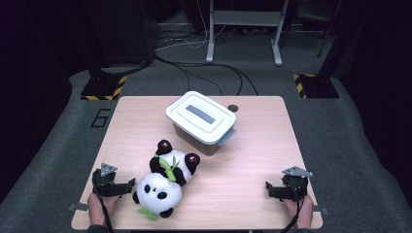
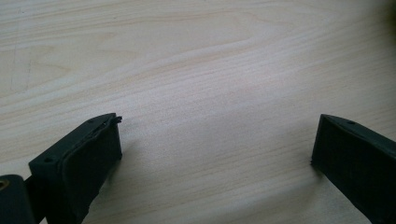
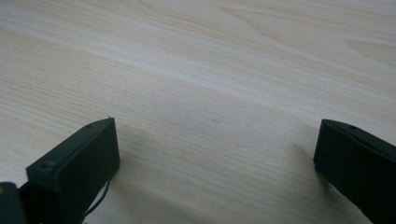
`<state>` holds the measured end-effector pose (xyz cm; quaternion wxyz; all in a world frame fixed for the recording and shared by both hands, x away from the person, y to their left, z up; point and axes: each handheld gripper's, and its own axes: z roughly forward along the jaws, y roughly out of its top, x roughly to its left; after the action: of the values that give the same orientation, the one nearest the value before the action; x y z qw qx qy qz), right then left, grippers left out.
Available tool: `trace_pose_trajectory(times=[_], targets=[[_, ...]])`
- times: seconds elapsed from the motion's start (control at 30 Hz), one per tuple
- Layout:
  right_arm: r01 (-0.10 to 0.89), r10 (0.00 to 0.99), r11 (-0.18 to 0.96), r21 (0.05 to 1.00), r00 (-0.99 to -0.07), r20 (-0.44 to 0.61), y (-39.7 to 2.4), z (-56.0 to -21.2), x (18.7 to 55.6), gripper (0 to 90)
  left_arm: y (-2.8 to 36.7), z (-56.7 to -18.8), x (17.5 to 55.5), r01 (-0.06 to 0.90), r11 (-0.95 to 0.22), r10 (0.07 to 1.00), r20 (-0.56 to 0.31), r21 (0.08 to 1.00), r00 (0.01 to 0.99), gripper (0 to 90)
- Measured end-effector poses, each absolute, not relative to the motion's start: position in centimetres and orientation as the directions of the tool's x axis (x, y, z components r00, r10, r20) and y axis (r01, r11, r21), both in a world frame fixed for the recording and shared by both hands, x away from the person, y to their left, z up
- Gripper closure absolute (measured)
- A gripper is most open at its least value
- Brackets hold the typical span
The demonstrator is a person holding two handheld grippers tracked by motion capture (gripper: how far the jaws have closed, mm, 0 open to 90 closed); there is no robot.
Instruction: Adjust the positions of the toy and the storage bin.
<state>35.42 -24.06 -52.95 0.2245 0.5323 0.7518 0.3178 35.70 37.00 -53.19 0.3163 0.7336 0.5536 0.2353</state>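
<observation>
The bottom edge is cutting off both forearms, and the lid (image 1: 200, 114) is hiding whatever's sitting inside the box (image 1: 204, 141).

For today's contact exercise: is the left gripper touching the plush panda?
Cannot tell. In the high view the left gripper ends right at the plush panda head, with no plain gap or contact.

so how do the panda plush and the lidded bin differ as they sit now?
The panda plush is soft, black and white, and lies on its side near the table's front-left edge; the lidded bin is rigid, white-lidded with a grey handle, and sits upright farther back at centre. The plush lies right beside the left gripper; the bin is far from both grippers. Both rest untouched on the table.
</observation>
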Motion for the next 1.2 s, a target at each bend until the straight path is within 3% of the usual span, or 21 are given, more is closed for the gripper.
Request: trace_pose_trajectory(times=[1.2], targets=[[0.660, 0.947, 0.225, 0.717, -0.322, -0.001, -24.02, -52.95, 35.37, 0.0, 36.97, -53.20, 35.65, 0.662, -0.182, 0.962, -0.008, 0.727, 0.274, 1.7]])
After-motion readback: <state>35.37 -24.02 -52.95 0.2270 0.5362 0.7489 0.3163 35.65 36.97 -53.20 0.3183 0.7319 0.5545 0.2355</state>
